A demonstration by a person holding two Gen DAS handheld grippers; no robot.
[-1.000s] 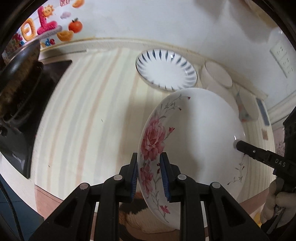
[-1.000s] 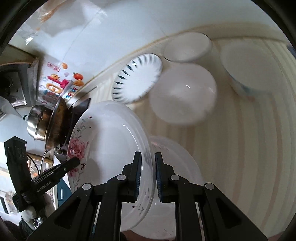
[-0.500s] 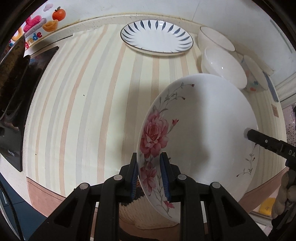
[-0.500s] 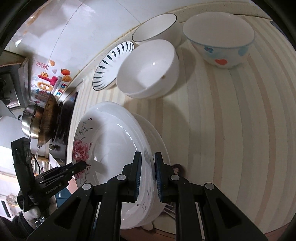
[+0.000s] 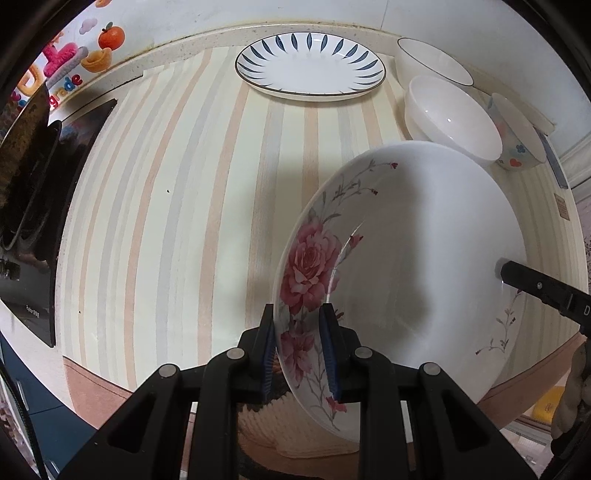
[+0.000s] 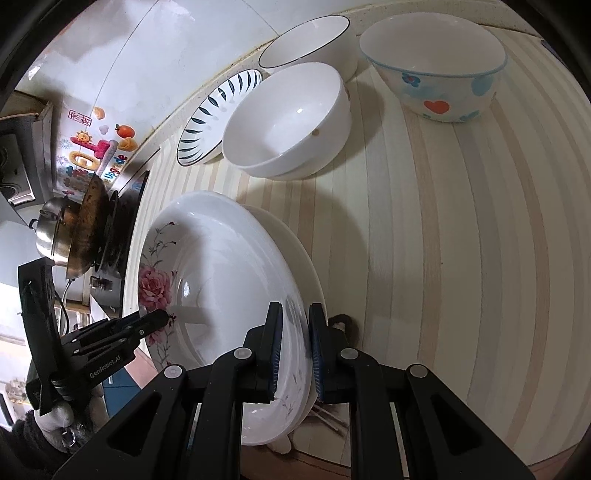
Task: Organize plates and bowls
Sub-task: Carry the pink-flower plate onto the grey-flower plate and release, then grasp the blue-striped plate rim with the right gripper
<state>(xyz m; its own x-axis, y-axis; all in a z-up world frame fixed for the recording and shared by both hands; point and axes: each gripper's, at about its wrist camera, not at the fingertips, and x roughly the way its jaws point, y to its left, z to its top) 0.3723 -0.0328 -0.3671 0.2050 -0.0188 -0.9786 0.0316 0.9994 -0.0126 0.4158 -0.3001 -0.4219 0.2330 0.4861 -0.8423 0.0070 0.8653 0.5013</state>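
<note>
A white deep plate with pink roses (image 5: 417,266) is held between both grippers above the striped counter near its front edge; it also shows in the right wrist view (image 6: 221,280). My left gripper (image 5: 298,350) is shut on its rose-side rim. My right gripper (image 6: 295,347) is shut on the opposite rim; one of its fingers (image 5: 532,284) shows in the left wrist view. In the right wrist view a second white plate rim (image 6: 303,258) sits right behind the held one. A blue-leaf plate (image 5: 310,66) lies at the back.
Three bowls stand at the back right: a dark-rimmed white one (image 6: 306,40), a plain white one (image 6: 288,122), one with hearts and flowers (image 6: 436,70). A black cooktop (image 5: 33,206) with pans (image 6: 77,232) is at the left. The wall (image 5: 221,18) runs behind.
Both grippers with the rose plate have tilted down and come closer to the counter; the bowls and the blue-leaf plate now show larger and nearer. Both grips are unchanged.
</note>
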